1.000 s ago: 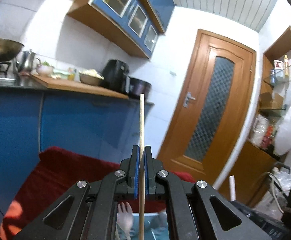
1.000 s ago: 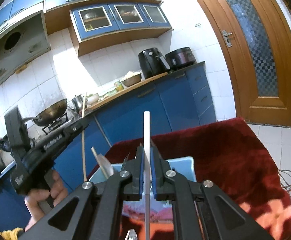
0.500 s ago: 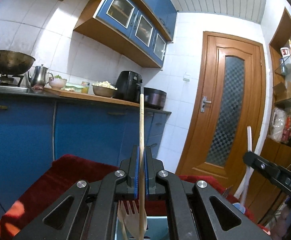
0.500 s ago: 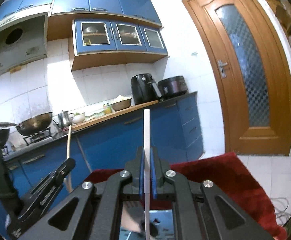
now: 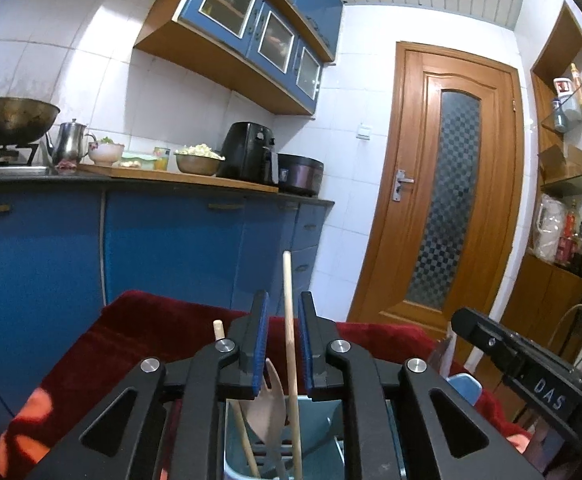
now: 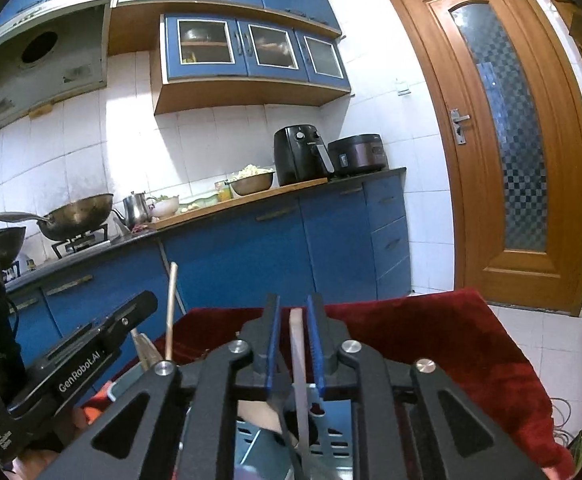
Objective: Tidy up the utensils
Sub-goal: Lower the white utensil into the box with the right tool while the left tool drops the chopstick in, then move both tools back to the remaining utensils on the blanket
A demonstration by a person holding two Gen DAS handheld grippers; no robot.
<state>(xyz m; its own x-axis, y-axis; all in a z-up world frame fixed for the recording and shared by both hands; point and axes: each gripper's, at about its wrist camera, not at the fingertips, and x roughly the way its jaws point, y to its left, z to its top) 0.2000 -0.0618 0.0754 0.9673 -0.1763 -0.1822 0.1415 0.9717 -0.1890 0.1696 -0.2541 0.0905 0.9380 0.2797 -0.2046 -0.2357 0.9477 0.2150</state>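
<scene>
The left claw [image 5: 284, 340] has just been opening: its blue pads stand apart on either side of a wooden stick handle [image 5: 290, 320], with a visible gap on each side, so the handle is released. That handle stands nearly upright with its lower end down in a pale blue utensil holder [image 5: 319, 460], beside a wooden fork [image 5: 269, 396] and a second wooden handle [image 5: 227, 364] that leans left.

The right claw [image 6: 293, 344] has likewise just been opening. A white-handled knife [image 6: 298, 352] stands between its pads without being pressed, its blade reaching down into the holder's slotted compartment [image 6: 331, 440].

The holder sits on a red cloth [image 6: 431, 340] covering the surface, toward its near edge. Each claw shows at the side of the other's view.
</scene>
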